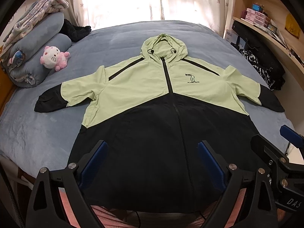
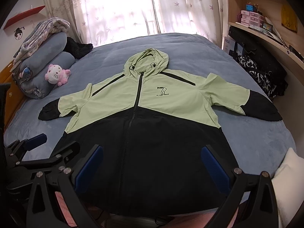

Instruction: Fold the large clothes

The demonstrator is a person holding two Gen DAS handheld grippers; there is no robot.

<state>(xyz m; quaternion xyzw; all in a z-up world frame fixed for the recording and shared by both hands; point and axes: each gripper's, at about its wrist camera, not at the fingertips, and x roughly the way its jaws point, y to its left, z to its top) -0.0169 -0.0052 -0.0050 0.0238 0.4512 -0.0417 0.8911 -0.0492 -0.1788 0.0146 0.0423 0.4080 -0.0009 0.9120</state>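
The light-green and black zip-up hooded jacket (image 1: 152,98) is lying flat on the blue-grey bed (image 1: 38,133), its hem nearest and hood pointing away, straight ahead of both the left hand-held gripper (image 1: 152,163) and the right hand-held gripper (image 2: 152,165), which are hovering with fingers apart, each nearer its own side's sleeve.

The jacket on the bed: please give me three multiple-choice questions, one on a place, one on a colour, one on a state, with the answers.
1. Where does the pink plush cat lie?
A. on the hood
B. beside the rolled blankets
C. on a sleeve

2. What colour is the jacket below the chest?
A. black
B. grey
C. pink

3. How is the left claw?
A. shut on the hem
B. shut on a sleeve
C. open

Answers: B, it leans against the rolls, apart from the jacket; A, green above, black below; C, its blue pads stand wide apart, holding nothing.
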